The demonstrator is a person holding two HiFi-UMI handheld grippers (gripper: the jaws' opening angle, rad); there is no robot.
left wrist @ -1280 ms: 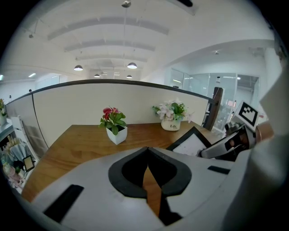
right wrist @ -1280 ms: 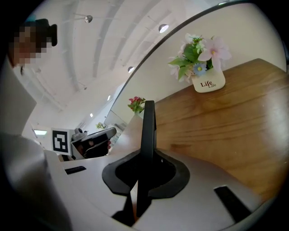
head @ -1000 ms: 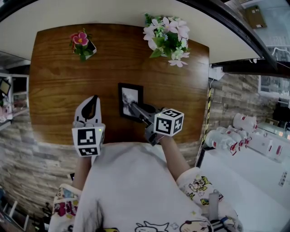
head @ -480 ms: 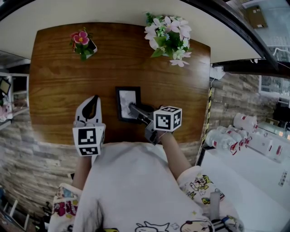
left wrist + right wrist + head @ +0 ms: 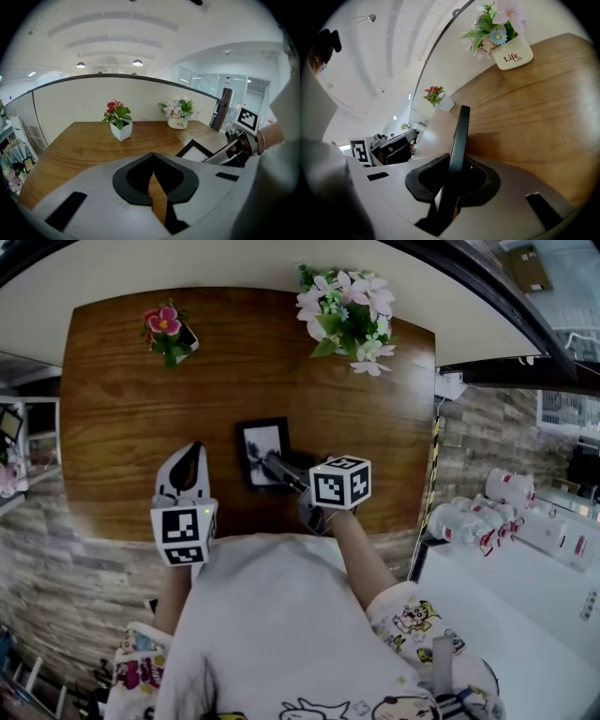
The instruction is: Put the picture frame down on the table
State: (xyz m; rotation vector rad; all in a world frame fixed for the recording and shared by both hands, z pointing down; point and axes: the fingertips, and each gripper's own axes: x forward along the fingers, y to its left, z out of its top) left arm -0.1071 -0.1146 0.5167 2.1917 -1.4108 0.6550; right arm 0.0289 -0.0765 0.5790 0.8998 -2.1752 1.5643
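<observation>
A black picture frame with a pale print lies face up, low over the wooden table; whether it rests on the wood I cannot tell. My right gripper is shut on the frame's near right edge, and its jaws have just been opening slightly with the frame still between them. In the right gripper view the frame stands edge-on between the jaws of the right gripper. My left gripper hovers to the frame's left, shut and empty, and its jaws meet in the left gripper view. That view also shows the frame.
A red flower in a white pot stands at the far left of the table. A pot of pale flowers stands at the far right. A curved partition wall runs behind the table. The person's shirt covers the near edge.
The right gripper has shifted a little to the left and tilted, taking the frame with it. The left gripper has stayed where it was.
</observation>
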